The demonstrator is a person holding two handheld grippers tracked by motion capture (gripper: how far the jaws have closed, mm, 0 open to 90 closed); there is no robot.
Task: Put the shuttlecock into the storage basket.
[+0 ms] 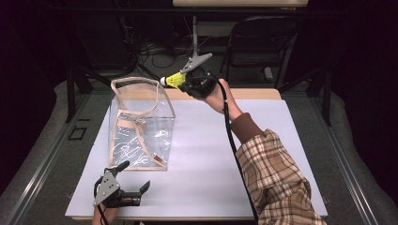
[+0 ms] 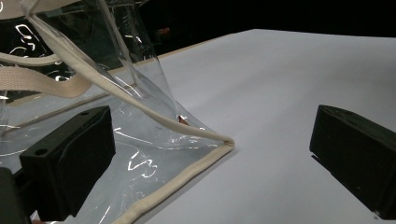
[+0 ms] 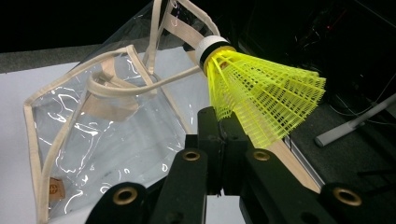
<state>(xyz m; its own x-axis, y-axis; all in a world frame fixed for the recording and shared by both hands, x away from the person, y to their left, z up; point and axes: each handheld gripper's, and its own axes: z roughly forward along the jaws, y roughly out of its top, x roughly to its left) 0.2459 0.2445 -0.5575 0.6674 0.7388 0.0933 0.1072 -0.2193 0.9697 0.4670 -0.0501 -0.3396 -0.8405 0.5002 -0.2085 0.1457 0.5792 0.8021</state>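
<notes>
1. My right gripper (image 1: pixel 187 80), jaws clamped on the skirt of a yellow shuttlecock (image 1: pixel 172 80), holds it just off the clear bag's (image 1: pixel 141 126) rim at 2 o'clock.
2. My left gripper (image 1: pixel 133 180), jaws wide and empty, sits at the bag's 6 o'clock base.
3. The risk, as I judge it: the soft bag is unsteadied, so a nudge on its rim could tip it, or the shuttlecock could drop outside onto the table (image 1: pixel 211 159).

Shuttlecock (image 1: pixel 172 80) in right gripper (image 1: pixel 187 84) jaws, raised beside top rim of bag (image 1: pixel 141 124). Bag upright on table (image 1: pixel 211 154), just ahead of left gripper (image 1: pixel 133 178); bag corner between its jaws.
</notes>
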